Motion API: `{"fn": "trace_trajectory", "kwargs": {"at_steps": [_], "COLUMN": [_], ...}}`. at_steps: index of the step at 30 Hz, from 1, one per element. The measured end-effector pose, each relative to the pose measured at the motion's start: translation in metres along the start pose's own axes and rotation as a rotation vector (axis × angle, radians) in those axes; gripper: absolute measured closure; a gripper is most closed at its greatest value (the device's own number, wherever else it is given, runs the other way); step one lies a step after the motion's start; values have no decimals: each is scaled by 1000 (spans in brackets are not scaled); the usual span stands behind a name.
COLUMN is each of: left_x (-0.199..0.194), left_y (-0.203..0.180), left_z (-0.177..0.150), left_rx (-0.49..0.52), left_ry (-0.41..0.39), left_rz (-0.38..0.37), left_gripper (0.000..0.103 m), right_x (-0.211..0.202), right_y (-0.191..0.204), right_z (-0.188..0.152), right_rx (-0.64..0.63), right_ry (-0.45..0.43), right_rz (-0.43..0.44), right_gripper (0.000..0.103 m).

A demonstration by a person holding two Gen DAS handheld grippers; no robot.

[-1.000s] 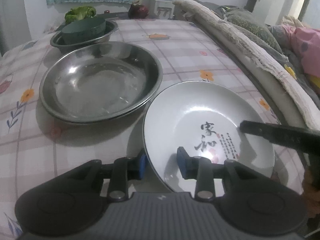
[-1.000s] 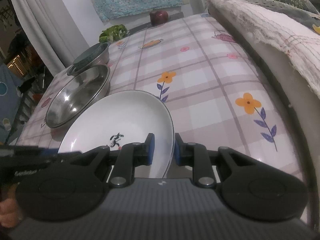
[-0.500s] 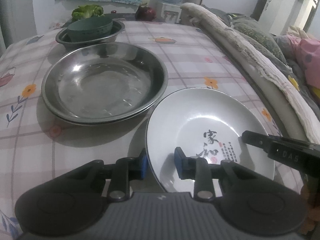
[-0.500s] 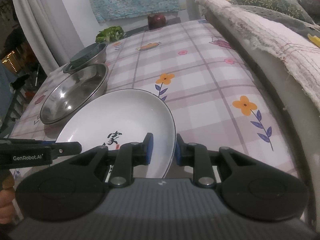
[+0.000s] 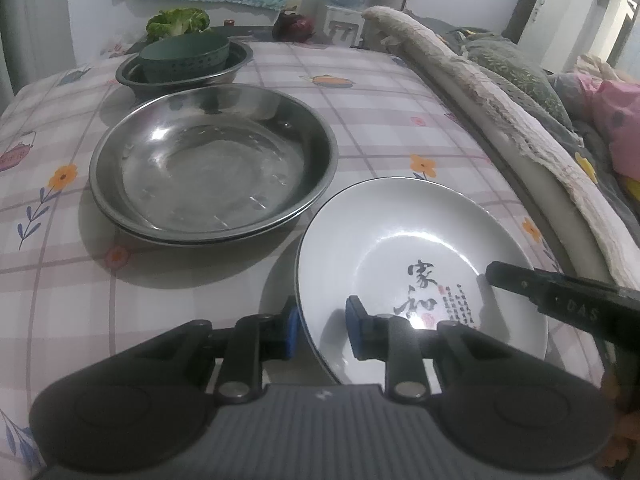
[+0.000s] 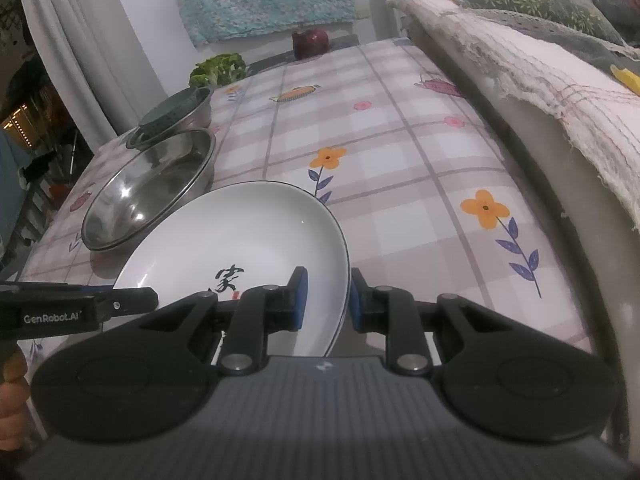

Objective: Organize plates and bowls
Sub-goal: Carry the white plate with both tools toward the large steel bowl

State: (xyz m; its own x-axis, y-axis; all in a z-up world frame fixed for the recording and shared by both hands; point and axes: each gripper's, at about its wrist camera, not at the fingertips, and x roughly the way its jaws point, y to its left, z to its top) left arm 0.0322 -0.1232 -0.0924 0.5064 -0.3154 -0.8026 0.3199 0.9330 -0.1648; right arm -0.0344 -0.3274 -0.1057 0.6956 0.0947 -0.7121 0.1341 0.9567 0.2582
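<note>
The white plate (image 5: 408, 248) sits at the lower right of the left wrist view, on the checked tabletop (image 5: 380, 112). The left tongs (image 5: 320, 330) have just been closing and now pinch its near rim; the right tongs (image 6: 326, 300) grip its opposite edge. A steel plate (image 5: 212, 164) lies at centre left, a steel bowl (image 5: 236, 64) holding a green bowl (image 5: 186, 58) behind it.

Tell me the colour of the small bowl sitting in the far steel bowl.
Dark green bowl, clearest in left wrist view.
</note>
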Motion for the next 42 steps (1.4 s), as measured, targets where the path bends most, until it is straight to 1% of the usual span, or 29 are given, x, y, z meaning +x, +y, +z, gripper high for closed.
{"fn": "trace_trajectory", "kwargs": {"at_steps": [7,12,16,20,23,28,32,42], "left_x": [0,1,2,3,3,0,-1,-9], "left_y": [7,11,13,14,12,7,8,5], "left_z": [2,2,1,0,-2,-4,-2,-3], "left_rx": [0,-12,-19,-26,-16,-9,-24,-18], "left_ry": [15,40,55,58,45,32,42,21], "left_rz": [-30,-63,-86,-99,-91,-71,-71,-82], "left_gripper": [82,83,82,80,79,78,78,79], "right_x": [0,-3,-5,-5,-6,-7,-7,-16], "right_y": [-2,-7,-15,-14,-10,-8,-2,-2], "right_z": [1,-1,-6,-9,-11,-13,-11,-10], "right_rx": [0,30,87,92,72,71,49,58], "right_ry": [2,23,33,28,14,-4,-4,-26], "right_rz": [7,26,67,83,68,58,28,22], "right_gripper": [84,84,84,83,83,83,83,82]}}
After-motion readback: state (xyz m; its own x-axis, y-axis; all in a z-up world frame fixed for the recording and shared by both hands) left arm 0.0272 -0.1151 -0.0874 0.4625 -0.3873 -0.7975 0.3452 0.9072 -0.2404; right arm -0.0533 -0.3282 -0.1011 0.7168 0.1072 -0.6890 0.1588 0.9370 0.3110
